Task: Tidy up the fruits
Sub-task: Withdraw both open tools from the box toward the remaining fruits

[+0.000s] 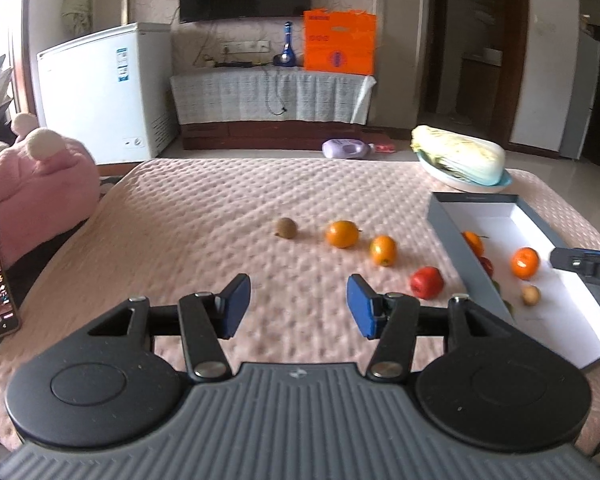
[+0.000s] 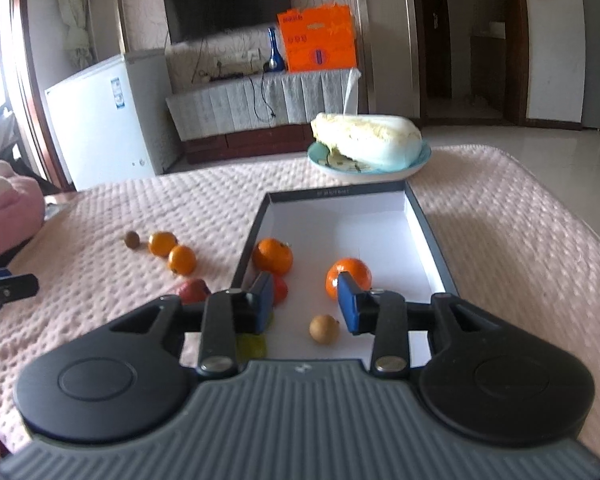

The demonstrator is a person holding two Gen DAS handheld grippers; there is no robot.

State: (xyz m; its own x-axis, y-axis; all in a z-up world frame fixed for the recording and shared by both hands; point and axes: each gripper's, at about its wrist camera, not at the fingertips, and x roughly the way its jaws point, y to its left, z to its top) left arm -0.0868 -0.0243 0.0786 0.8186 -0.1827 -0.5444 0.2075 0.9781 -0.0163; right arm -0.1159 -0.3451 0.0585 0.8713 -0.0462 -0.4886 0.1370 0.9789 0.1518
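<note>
On the quilted bench, the left gripper hovers with jaws apart and empty. The red apple at its two o'clock looks light, firm and smooth, apt to roll; grip across its middle. The right gripper, jaws apart, hangs over the box.

A table draped in a pink quilted cover carries everything. Lying directly on the cover in a loose row are a small brown round fruit, two oranges and a red apple, the apple just beside the long wall of an open shallow box, grey outside and white inside. Beyond the box's far end, a light blue plate bearing a napa cabbage sits near the far edge of the cover, and a pink plush toy lies at the left edge.
</note>
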